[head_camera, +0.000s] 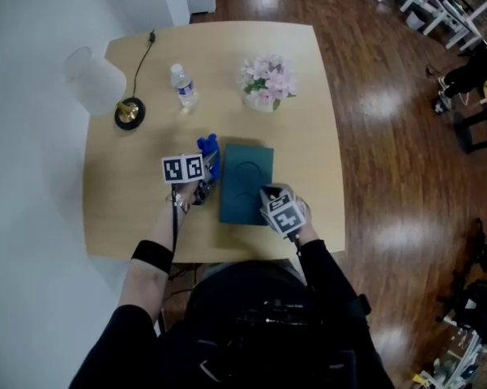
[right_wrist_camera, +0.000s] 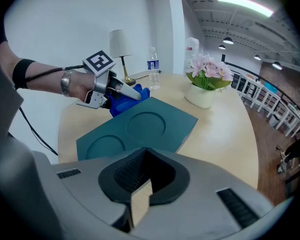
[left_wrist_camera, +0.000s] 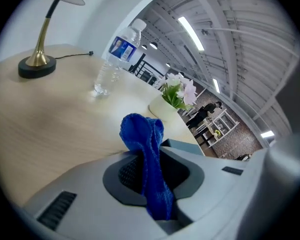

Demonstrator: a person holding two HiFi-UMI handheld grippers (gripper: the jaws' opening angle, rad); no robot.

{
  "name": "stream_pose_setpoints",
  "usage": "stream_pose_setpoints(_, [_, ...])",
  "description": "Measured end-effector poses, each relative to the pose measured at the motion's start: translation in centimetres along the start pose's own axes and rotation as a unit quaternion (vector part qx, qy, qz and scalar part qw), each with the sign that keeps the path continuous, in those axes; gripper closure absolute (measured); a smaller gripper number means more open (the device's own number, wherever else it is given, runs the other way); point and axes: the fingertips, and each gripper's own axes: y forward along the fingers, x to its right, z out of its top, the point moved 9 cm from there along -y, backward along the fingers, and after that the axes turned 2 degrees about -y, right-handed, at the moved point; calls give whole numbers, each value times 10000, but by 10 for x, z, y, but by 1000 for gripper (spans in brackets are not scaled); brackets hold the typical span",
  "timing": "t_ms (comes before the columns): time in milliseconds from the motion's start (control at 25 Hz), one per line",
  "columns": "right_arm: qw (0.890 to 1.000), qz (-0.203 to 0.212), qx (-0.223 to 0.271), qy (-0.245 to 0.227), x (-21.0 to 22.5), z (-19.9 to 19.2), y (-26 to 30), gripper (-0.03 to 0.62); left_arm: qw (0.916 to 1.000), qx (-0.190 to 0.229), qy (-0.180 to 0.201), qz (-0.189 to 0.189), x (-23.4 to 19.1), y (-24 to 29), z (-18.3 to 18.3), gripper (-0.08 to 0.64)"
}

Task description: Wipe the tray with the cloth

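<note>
Blue cloth (left_wrist_camera: pixel 145 154) is clamped between the jaws of the left gripper (left_wrist_camera: pixel 150 169), bunched past the tips and hanging just beside the far left edge of the tray (head_camera: pixel 247 185), which lies flat on the table. The right gripper (right_wrist_camera: pixel 142 194) sits at the tray's near right corner, jaws narrowly apart and gripping nothing. Risk: the tray is unsecured, so a firm stroke may slide it toward the vase (head_camera: pixel 266 83). Risk: the bunched cloth may drag out of the jaws.
</note>
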Motion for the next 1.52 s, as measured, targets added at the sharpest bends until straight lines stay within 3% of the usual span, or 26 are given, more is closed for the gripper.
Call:
stream_pose_setpoints(200, [10000, -22, 55, 32, 2, 0, -1, 581, 9980, -428, -130, -451, 7, 9, -15, 495])
stream_pose_setpoints(560, [9999, 51, 70, 96, 5, -2, -1, 581, 9912, -422, -727, -1018, 24, -59, -94, 495])
stream_pose_setpoints(800, [9998, 102, 153, 59, 4, -1, 0, 581, 9900, -377, -964, -962, 35, -94, -140, 495])
stream_pose_setpoints(1040, [9997, 76, 219, 75, 3, -4, 1, 581, 9904, -437, -1007, -838, 42, -109, -161, 495])
stream_pose_setpoints(1320, [9999, 135, 47, -96, 8, -3, 0, 581, 9837, -1080, -831, -1175, 72, -137, -209, 492])
stream_pose_setpoints(1520, [9980, -217, 587, -65, 70, 34, -6, 581, 9883, -947, -1024, -614, 78, -140, -223, 492])
